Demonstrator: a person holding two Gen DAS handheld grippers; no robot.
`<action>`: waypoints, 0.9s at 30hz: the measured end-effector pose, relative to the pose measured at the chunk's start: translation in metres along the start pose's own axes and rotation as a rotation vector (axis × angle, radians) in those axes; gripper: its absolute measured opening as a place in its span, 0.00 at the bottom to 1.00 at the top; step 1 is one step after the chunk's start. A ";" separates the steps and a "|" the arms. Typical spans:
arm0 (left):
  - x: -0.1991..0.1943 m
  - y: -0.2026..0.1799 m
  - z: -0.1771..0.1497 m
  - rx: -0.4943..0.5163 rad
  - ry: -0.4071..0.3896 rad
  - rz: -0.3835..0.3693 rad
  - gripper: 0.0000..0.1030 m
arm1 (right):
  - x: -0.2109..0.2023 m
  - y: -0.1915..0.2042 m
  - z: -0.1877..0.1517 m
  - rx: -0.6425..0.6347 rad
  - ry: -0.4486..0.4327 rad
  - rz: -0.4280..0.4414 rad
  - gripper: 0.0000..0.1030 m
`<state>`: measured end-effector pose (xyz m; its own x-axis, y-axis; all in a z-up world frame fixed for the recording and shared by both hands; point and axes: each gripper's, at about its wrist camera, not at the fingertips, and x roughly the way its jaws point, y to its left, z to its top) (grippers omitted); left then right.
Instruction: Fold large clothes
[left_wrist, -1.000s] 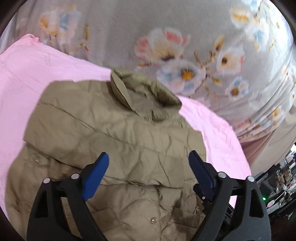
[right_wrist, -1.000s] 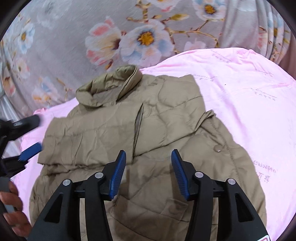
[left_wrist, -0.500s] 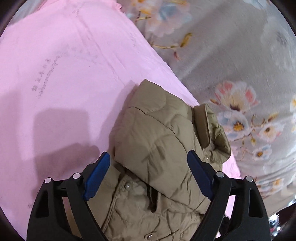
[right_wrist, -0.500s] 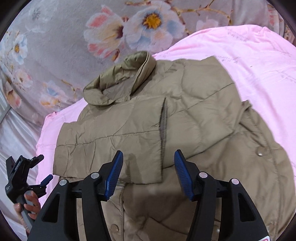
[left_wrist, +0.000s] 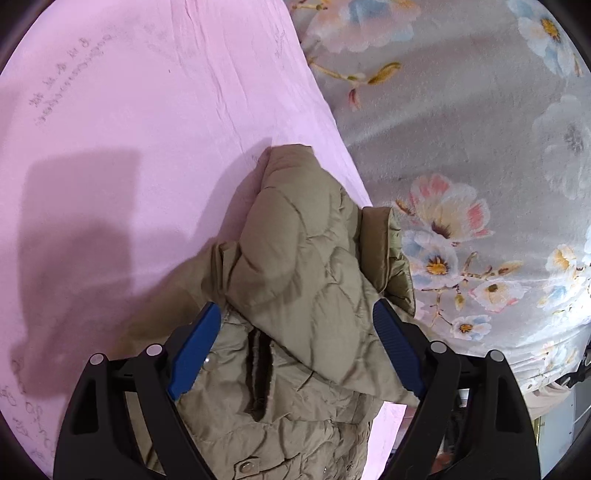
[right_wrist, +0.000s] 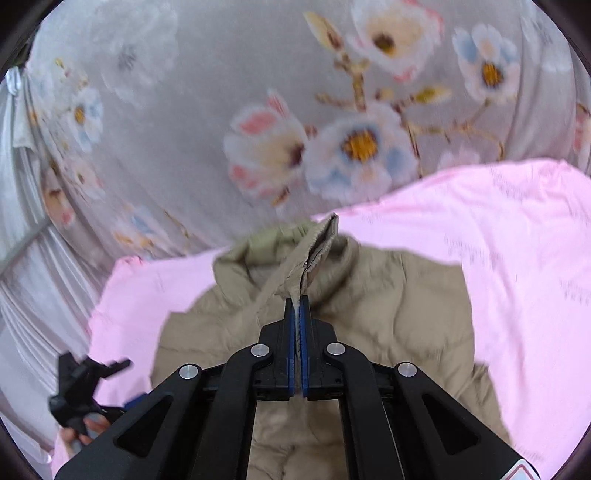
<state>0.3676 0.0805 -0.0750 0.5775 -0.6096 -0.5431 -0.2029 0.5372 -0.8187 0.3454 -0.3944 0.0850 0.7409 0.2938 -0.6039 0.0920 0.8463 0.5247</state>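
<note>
A khaki quilted jacket (left_wrist: 295, 266) lies on a pink sheet (left_wrist: 129, 129) spread over a bed covered in a grey floral bedspread (left_wrist: 461, 147). The jacket sits near the sheet's edge that borders the floral cloth. Its padded fabric is stitched in wavy lines, with snap buttons along the front; a sleeve is folded across the body and the stand-up collar (right_wrist: 295, 243) points toward the bedspread. The right tool (right_wrist: 298, 306) has just snapped closed and pinches the collar's edge, pulling it up. The left tool (left_wrist: 295, 332) hovers over the folded sleeve with its blue pads (left_wrist: 195, 350) spread wide, gripping nothing.
</note>
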 end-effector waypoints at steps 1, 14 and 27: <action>0.005 -0.001 -0.002 0.001 0.006 0.003 0.79 | -0.004 0.002 0.008 -0.003 -0.009 0.011 0.02; 0.040 -0.013 0.023 0.017 0.000 0.175 0.23 | -0.031 -0.007 0.025 -0.053 -0.036 -0.036 0.02; 0.030 -0.031 -0.006 0.356 -0.105 0.508 0.05 | 0.044 -0.064 -0.089 -0.013 0.248 -0.243 0.02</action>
<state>0.3865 0.0417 -0.0674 0.5560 -0.1764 -0.8123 -0.2069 0.9171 -0.3408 0.3127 -0.3962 -0.0283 0.5136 0.1804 -0.8388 0.2367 0.9099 0.3407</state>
